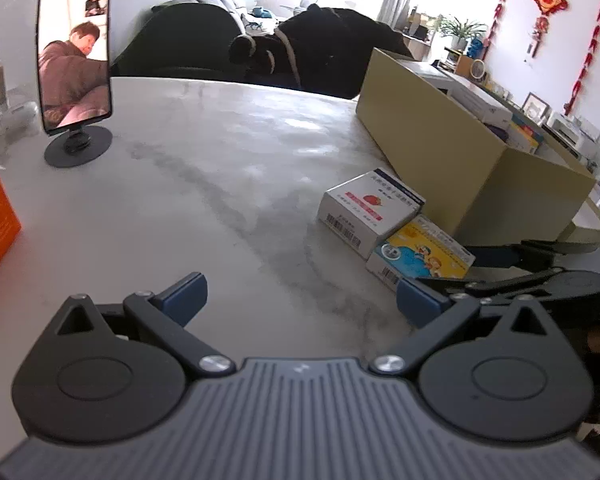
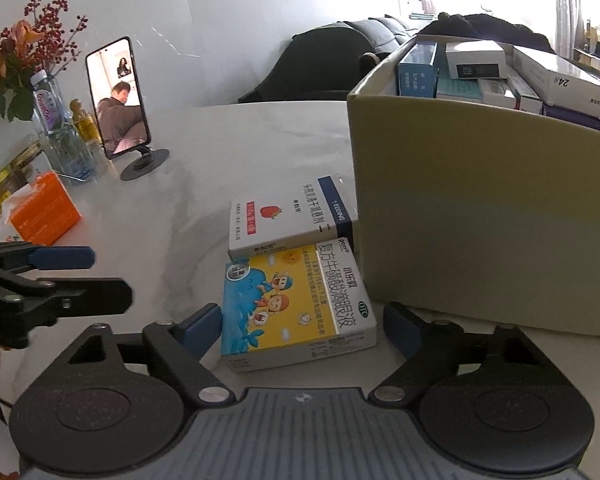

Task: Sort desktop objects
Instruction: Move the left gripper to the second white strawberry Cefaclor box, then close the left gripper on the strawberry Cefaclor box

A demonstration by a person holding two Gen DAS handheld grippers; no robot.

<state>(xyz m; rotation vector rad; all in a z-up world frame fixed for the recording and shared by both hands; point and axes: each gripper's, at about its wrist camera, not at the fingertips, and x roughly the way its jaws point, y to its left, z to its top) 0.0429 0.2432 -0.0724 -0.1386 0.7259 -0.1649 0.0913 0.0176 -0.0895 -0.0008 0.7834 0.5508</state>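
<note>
Right tongs are being held open around the yellow box; light, stiff cardboard, best gripped by its long sides; left tongs are gaping empty

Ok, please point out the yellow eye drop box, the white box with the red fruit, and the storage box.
yellow eye drop box (image 2: 296, 304), right wrist view, on its top face.
white box with the red fruit (image 2: 284, 216), right wrist view, on its top face.
storage box (image 2: 480, 216), right wrist view, on its front wall.

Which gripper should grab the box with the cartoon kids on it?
Probably the right gripper. It is open, and the cartoon box already sits between its fingers, beside the storage box. The left gripper is open too, but only bare table lies ahead of it.
</note>
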